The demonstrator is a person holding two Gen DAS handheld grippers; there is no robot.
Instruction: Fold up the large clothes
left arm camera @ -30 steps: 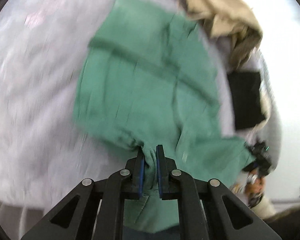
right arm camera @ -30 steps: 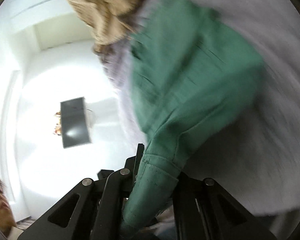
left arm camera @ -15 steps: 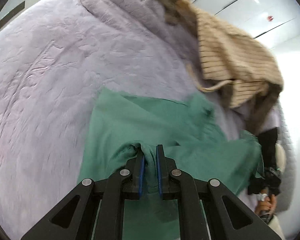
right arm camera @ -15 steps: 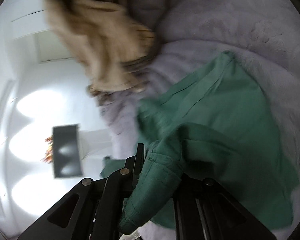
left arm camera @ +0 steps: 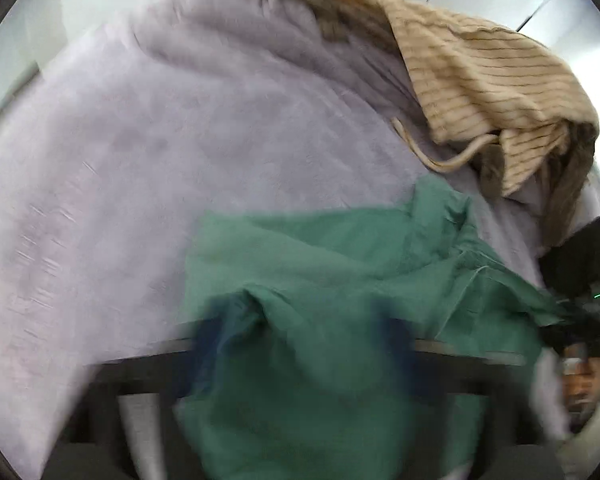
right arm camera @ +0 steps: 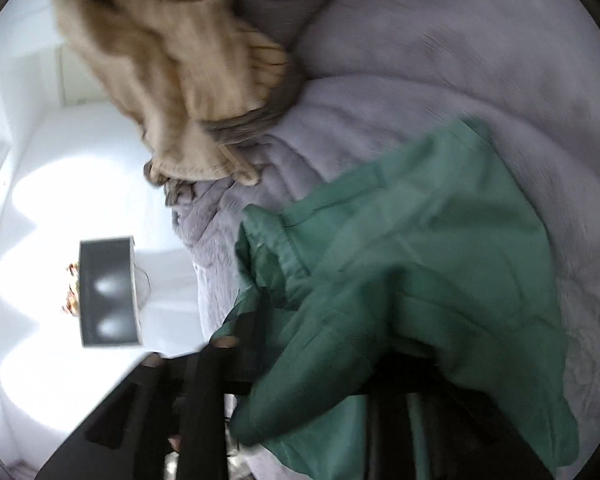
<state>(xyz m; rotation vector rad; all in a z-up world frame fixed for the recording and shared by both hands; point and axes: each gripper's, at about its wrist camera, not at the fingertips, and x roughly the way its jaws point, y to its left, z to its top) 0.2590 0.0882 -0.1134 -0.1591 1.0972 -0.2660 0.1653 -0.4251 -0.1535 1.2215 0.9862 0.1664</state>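
Note:
A green garment (left arm camera: 320, 264) lies bunched on a lilac fleece blanket (left arm camera: 148, 152). In the blurred left wrist view my left gripper (left arm camera: 304, 344) stands wide open, its blue pads (left arm camera: 212, 336) far apart with green cloth draped between and over them. In the right wrist view the garment (right arm camera: 412, 248) hangs over my right gripper (right arm camera: 332, 360). The right jaws look spread apart, mostly hidden by the cloth.
A beige striped garment (left arm camera: 492, 92) with brown trim lies heaped at the blanket's far right, and shows in the right wrist view (right arm camera: 172, 64) too. A dark box (right arm camera: 108, 292) sits on the white floor beside the bed. A black item (left arm camera: 576, 256) lies at the right edge.
Both grippers were shut on the green garment and lowered it onto the blanket. Now the left jaws have sprung wide open and the right ones have parted, letting the cloth go.

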